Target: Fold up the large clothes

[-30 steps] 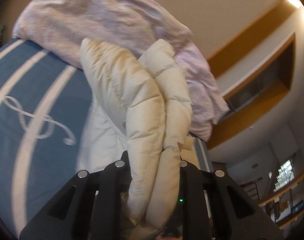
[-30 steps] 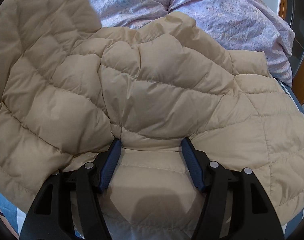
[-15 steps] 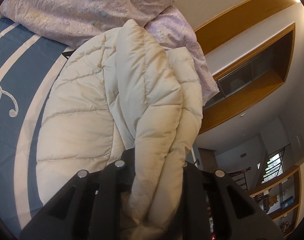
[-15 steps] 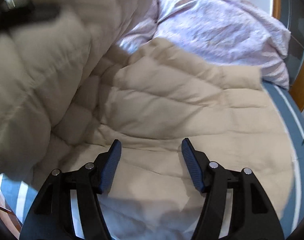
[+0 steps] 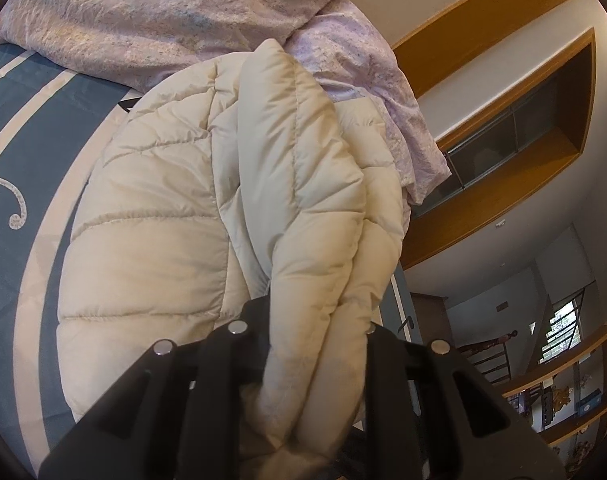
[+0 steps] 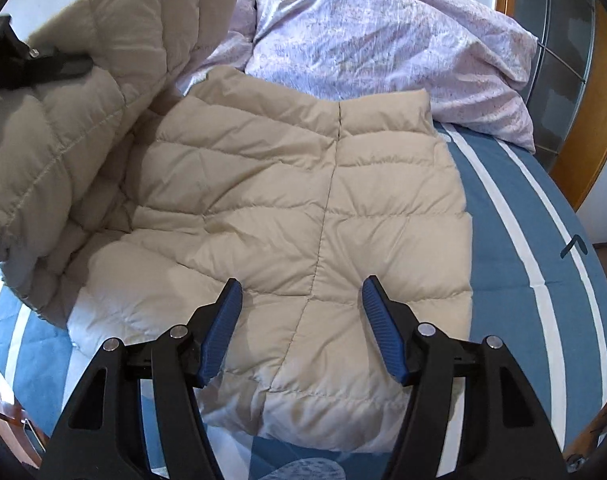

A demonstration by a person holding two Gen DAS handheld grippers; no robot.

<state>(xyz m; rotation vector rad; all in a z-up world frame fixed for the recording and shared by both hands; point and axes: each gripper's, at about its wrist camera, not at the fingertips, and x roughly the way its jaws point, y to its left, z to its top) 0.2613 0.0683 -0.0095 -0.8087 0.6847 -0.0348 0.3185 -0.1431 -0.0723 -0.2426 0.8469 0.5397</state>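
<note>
My left gripper [image 5: 315, 360] clamps lifted down jacket [image 6: 303, 208] side; jacket body now lies flatter on bed [image 6: 515, 240]. Right gripper [image 6: 301, 320] wide open, empty. Fold-over next.

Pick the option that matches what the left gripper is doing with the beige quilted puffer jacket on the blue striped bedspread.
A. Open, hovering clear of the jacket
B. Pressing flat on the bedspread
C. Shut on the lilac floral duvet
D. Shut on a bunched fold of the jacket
D: the left gripper is shut on a bunched fold of the beige quilted puffer jacket, which fills the gap between its black fingers.
</note>
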